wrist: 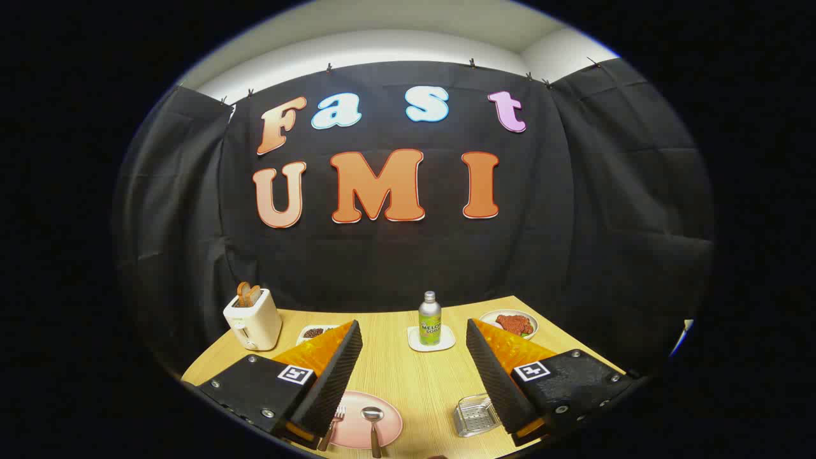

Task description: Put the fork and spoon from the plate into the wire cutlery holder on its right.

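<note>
Pink plate (354, 426), silver spoon (372, 422) and wire cutlery holder (475, 414), green bottle (429, 322) on a white coaster (431, 340), cream toaster (253, 320), pale woodgrain table (408, 382)

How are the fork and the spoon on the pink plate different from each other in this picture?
The spoon lies in full view near the middle of the pink plate, while the fork lies at the plate's left edge, partly hidden behind one finger of the open gripper. The spoon ends in a rounded bowl; the fork ends in tines. Both have brown handles pointing toward the camera and lie untouched.
</note>
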Demonstrator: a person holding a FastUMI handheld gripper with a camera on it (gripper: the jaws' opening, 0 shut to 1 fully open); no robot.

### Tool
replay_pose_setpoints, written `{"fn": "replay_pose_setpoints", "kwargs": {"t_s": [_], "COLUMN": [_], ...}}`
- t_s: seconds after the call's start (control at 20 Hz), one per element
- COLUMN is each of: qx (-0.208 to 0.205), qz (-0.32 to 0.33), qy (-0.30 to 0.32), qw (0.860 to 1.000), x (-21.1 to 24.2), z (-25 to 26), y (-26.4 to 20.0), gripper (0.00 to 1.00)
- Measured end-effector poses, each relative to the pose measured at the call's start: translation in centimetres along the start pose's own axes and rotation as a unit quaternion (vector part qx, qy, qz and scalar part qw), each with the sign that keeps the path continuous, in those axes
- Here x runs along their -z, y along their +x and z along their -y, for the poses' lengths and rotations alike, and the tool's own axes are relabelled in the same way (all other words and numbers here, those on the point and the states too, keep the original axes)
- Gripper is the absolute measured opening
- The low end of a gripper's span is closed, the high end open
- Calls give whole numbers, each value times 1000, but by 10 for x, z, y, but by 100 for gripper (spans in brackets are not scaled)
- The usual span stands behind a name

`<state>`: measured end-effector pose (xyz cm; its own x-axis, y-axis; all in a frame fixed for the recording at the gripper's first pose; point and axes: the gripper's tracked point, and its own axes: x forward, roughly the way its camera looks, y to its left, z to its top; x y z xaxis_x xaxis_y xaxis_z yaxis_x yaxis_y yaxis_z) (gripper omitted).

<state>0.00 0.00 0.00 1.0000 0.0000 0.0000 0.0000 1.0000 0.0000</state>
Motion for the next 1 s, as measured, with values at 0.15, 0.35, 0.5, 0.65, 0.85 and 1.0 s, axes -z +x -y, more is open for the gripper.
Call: {"fn": "replay_pose_setpoints", "kwargs": {"t_s": [0.15, 0.35, 0.5, 0.65, 0.85, 1.0], "qx": [-3, -7, -15, -18, -28, -34], "qz": [-2, -14, -23, -25, -31, -44], "qy": [-3, 0, 5, -10, -17, -25], "qw": [1000, 1000, 1000, 999, 999, 998], "x": [8, 27, 40, 51, 68, 88], "z": [-6, -14, -24, -31, -42, -48], "y": [3, 6, 6, 8, 11, 13], "gripper": [98, 98, 98, 98, 98, 98]}}
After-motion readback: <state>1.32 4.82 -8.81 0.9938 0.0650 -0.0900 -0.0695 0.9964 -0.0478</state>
